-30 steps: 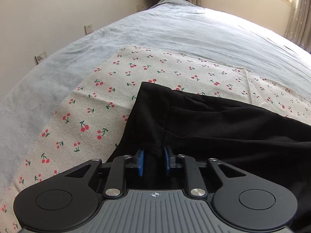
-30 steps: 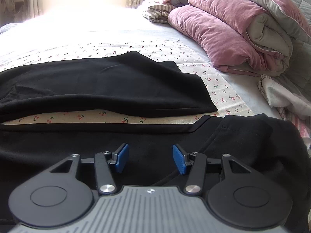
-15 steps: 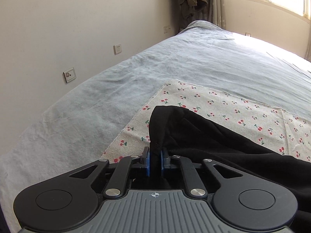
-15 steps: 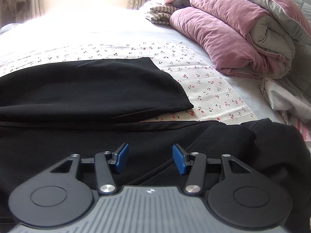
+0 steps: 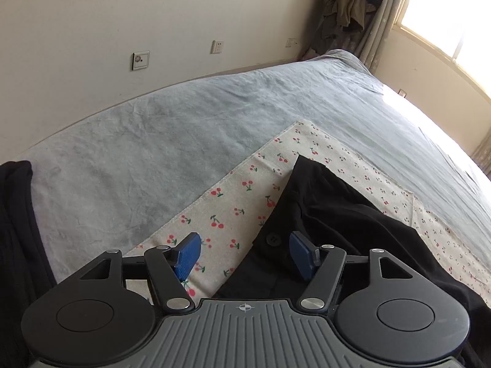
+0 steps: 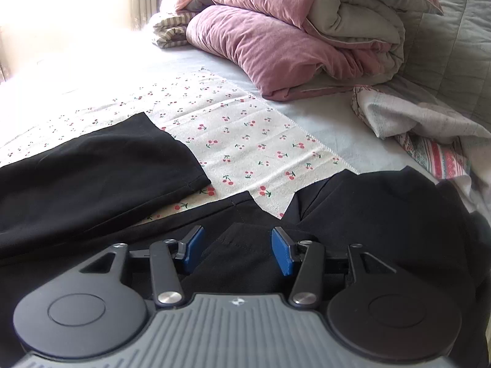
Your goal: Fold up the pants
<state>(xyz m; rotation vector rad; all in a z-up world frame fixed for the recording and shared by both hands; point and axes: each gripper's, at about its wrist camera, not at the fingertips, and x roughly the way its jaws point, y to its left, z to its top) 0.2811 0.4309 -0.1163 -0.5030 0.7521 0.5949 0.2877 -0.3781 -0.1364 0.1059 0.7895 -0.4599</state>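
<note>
black gripper (image 5: pixel 244 253), blue pads (image 5: pixel 187 254)

Black pants (image 5: pixel 353 224) lie on a cream cloth (image 5: pixel 233 202) printed with red cherries, over a pale grey-blue bed (image 5: pixel 184 128). Pink and grey quilts (image 6: pixel 291 30) are piled behind. Blue pads (image 6: pixel 193 250) line black grippers.

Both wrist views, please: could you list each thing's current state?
Left gripper: jaws just opened, pads clear of the waistband.
Right gripper: open, nothing pinched.
Black pants: legs apart, not yet folded.
Cherry cloth: spread flat.
Pink quilt: folded, piled.
</note>
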